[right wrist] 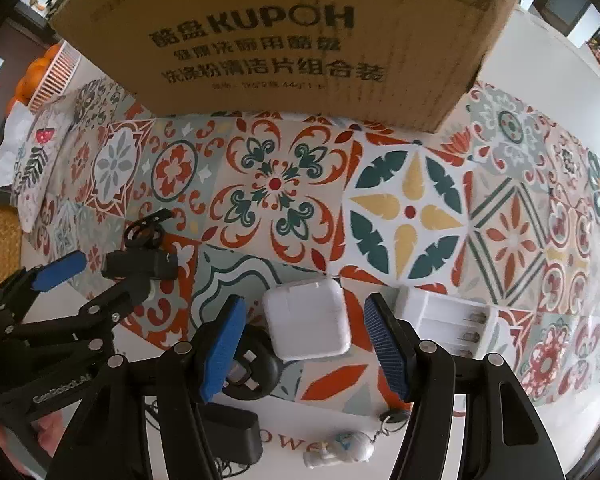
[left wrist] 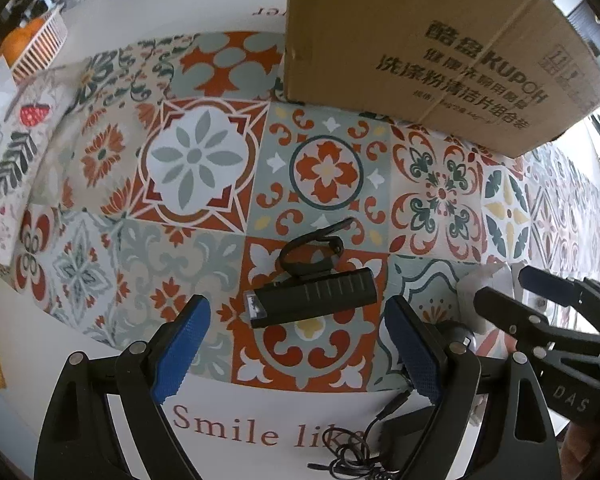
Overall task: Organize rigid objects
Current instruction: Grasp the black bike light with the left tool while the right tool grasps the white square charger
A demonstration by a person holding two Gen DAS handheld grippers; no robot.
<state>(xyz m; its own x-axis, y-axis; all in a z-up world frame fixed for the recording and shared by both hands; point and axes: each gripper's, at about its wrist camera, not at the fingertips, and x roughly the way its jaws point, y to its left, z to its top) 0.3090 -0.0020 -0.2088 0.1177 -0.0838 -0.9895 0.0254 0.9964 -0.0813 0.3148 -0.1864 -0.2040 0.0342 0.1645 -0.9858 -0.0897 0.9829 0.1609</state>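
Cardboard box at the back of a patterned tablecloth. Left gripper, fingers spread, hangs above a black bike light without touching it. Right gripper, fingers likewise apart, straddles a white charger lying beside a white battery holder; pads clear of it.
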